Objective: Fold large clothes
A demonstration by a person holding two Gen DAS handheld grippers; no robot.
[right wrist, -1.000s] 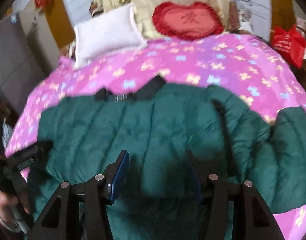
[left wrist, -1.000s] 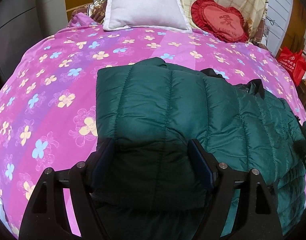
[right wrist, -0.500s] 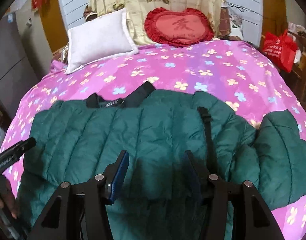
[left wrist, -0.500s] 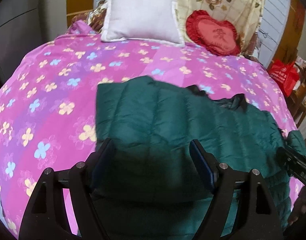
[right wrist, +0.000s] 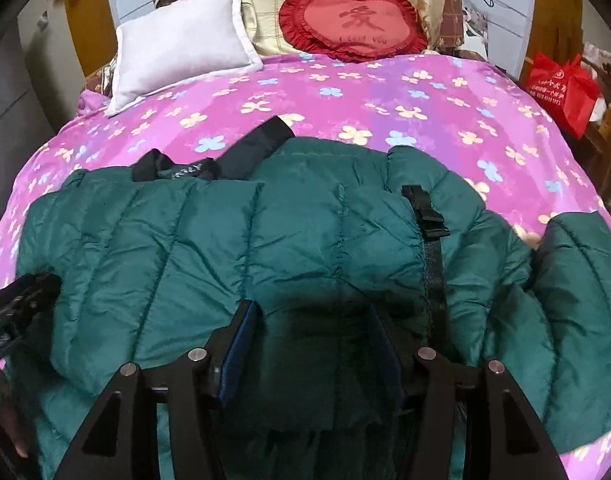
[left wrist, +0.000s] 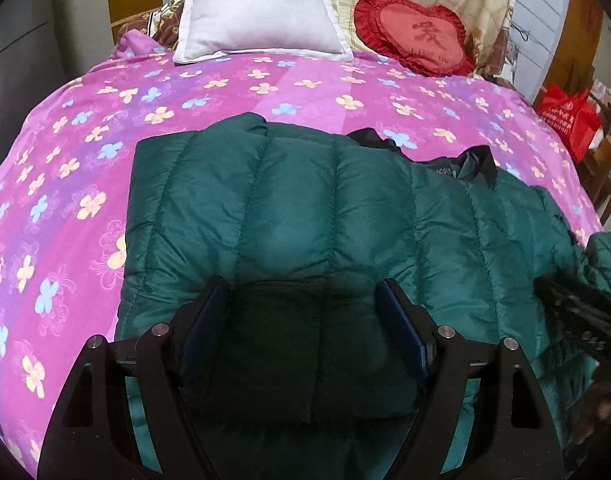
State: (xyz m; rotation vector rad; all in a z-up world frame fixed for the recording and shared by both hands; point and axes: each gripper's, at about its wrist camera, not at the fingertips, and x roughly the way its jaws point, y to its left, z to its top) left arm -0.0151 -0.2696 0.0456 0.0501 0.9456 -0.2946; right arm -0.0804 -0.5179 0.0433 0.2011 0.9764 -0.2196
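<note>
- The dark green puffer jacket lies spread on the pink flowered bedspread, nearer the foot of the bed, well apart from the white pillow and the red heart cushion at the head.
- Its long axis runs across the bed, side to side; the black collar sits on the far edge, pointing towards the pillows, and the hem faces the person.
- One sleeve lies out to the right; the left side looks already folded in, with a straight edge.
- The left gripper hovers with its jaws wide apart over the near left part. I cannot tell whether it touches the cloth.
- The right gripper has jaws narrower, with green quilting bunched between them; whether the pads press on it I cannot tell.
- To my eye, the fold is mid-way: next comes bringing in that right sleeve and side, which calls for a firm pinch of slippery, puffy fabric.
</note>
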